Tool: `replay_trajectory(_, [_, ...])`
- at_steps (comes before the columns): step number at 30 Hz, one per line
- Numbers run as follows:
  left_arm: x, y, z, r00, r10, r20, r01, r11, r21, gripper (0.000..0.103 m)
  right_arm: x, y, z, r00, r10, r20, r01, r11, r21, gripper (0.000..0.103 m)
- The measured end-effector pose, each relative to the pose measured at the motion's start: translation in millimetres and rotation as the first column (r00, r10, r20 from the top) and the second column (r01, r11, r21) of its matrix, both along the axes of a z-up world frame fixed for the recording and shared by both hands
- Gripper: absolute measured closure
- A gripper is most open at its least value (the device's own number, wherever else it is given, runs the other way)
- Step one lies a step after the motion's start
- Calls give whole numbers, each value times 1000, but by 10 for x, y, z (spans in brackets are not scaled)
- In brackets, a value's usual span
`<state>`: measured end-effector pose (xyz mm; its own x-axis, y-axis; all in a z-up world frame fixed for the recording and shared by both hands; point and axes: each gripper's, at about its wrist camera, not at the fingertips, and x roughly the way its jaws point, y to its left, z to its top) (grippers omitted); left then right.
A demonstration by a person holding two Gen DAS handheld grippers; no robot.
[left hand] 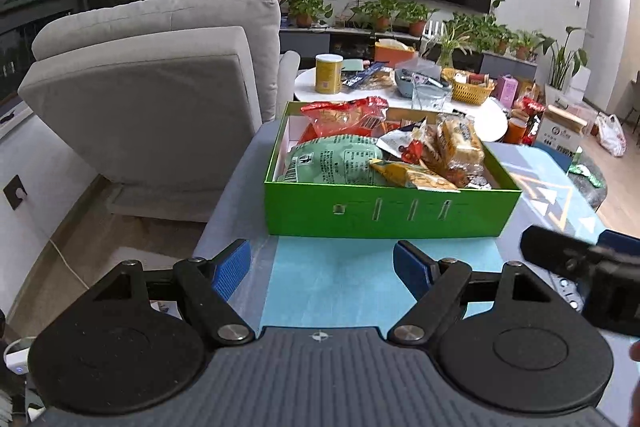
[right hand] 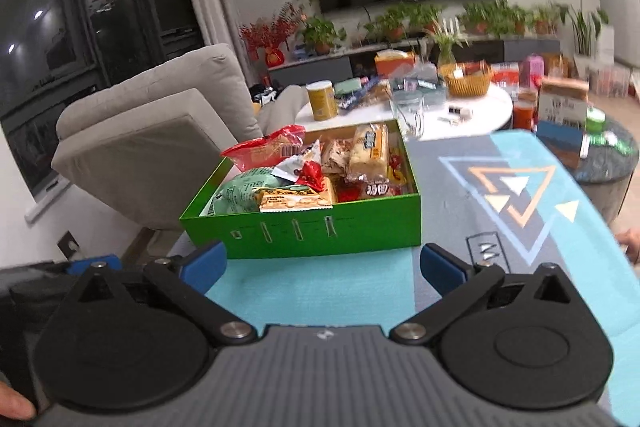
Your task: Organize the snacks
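I am looking along both grippers at a green box point(left hand: 384, 215) sitting on the counter point(left hand: 332, 279), which is covered by a blue and grey cloth with a triangle pattern point(right hand: 516, 195). The box is standing open-topped and is packed with snacks: a red packet point(left hand: 344, 115) is leaning at the far left corner, a pale green bag point(left hand: 336, 163) is lying at the near left, a yellow packet point(left hand: 412, 175) is resting against the near wall, and a wrapped loaf of bread point(left hand: 460, 143) is lying toward the right side. My left gripper point(left hand: 322, 263) is hovering just in front of the box's near wall, its blue fingers point(left hand: 236, 259) standing apart with nothing between them. My right gripper point(right hand: 322, 267) is also facing the box from the near side, jaws spread and gripping nothing, with bare cloth showing in the gap. In the left wrist view, part of the right gripper is showing at the right edge. Beyond the box, a round white table point(left hand: 488, 115) is carrying a yellow can point(left hand: 329, 73) and a yellow basket point(left hand: 468, 87), well apart from the box. A grey sofa point(left hand: 152, 99) is standing to the left.
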<state>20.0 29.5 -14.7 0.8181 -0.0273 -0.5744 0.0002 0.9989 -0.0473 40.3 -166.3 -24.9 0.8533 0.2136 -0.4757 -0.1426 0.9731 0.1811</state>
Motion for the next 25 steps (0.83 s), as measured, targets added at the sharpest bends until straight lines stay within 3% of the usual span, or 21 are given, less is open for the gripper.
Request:
replay_trajectory(4, [-59,-30,23,1000,-8,9,8,1000,10,26,-59,36,-14,999,13,39,-11,999,-41,35])
replay_trajectory(25, [-76,-74,-48,1000,-19,-3,19,999,43,25,-49,31,-135,999,2,-42,-3,1000,-19,35])
